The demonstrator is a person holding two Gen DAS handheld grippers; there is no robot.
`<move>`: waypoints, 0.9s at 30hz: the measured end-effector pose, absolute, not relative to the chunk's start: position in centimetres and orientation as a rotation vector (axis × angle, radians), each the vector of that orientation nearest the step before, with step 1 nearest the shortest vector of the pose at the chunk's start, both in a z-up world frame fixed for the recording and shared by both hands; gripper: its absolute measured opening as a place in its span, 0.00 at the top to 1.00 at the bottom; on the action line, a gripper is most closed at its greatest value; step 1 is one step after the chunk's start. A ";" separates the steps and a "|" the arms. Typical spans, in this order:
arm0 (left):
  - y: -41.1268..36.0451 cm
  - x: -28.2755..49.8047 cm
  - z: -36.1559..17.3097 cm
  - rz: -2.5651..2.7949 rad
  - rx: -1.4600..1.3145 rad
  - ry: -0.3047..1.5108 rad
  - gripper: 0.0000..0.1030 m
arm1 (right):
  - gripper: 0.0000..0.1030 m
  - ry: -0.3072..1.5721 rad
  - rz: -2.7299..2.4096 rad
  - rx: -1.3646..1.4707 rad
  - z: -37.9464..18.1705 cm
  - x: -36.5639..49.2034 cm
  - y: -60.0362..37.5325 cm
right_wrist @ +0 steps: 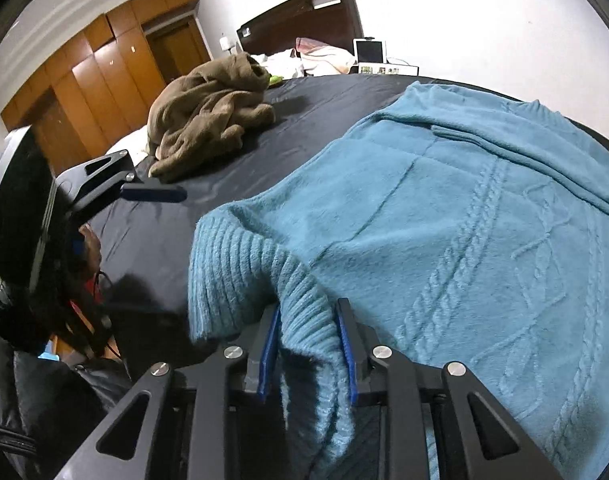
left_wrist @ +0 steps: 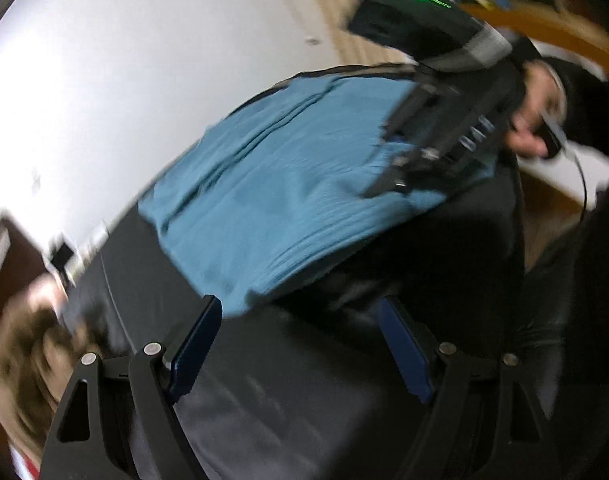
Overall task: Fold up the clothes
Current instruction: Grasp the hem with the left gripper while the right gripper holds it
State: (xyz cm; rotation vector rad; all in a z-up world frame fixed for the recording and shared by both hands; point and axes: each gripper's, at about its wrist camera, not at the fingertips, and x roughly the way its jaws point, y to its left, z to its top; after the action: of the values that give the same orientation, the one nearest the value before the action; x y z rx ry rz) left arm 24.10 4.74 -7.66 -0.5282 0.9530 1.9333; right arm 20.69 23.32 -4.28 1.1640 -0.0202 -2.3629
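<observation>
— What do the right tongs [right_wrist: 308, 344] do?

— They are clenched on the ribbed hem of the blue sweater [right_wrist: 444, 216]. The knit fills the gap between the two blue pads [right_wrist: 269, 350], and a fold of it hangs down between the black arms.

— And the left tongs [left_wrist: 300, 344]?

— They stand released, wide apart, with nothing between them. Their tips hover just beside the near edge of the sweater, above the dark bed cover [left_wrist: 288, 360]. This view is blurred, so I cannot tell if one tip touches the cloth.

— Where is the sweater?

— It lies spread on the bed [right_wrist: 232, 132], with the cable pattern facing up. Only the gripped hem is lifted.

— What else is there?

— A brown blanket [right_wrist: 208, 116] lies crumpled further up the bed, well apart from the sweater. Behind it are a dark headboard [right_wrist: 304, 12], a wooden wardrobe [right_wrist: 100, 76] and a white wall. In the left view, a hand [left_wrist: 538, 112] holds the right tool.
</observation>
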 end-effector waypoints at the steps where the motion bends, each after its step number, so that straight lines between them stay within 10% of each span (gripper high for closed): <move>1: 5.4 24.5 -7.8 1.922 -0.488 0.999 0.19 | 0.72 -0.022 -2.365 1.159 -4.2 20.8 23.4; 9: 8.7 21.7 -7.2 1.899 -0.497 0.985 0.22 | 0.72 -0.039 -2.371 1.130 -4.1 21.2 24.2; 12: 9.7 20.9 -7.1 1.883 -0.558 0.954 0.59 | 0.72 -0.051 -2.380 1.110 -4.0 21.3 24.8; 16: 10.3 19.1 -6.3 1.904 -0.675 0.812 0.79 | 0.68 -0.071 -2.412 1.074 -3.7 21.9 26.0; 20: 10.5 17.5 -5.1 1.951 -0.734 0.660 0.88 | 0.27 -0.071 -2.486 1.002 -3.0 23.7 27.8; 27: 10.7 15.1 -3.1 1.999 -0.749 0.498 0.90 | 0.27 -0.032 -2.610 0.916 -1.7 28.6 31.2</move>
State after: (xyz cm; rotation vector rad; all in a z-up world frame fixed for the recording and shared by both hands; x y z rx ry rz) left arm 15.10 10.69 -3.11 -0.7485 0.4979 1.9991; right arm 28.58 31.25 -1.73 0.9165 -0.0321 -2.6099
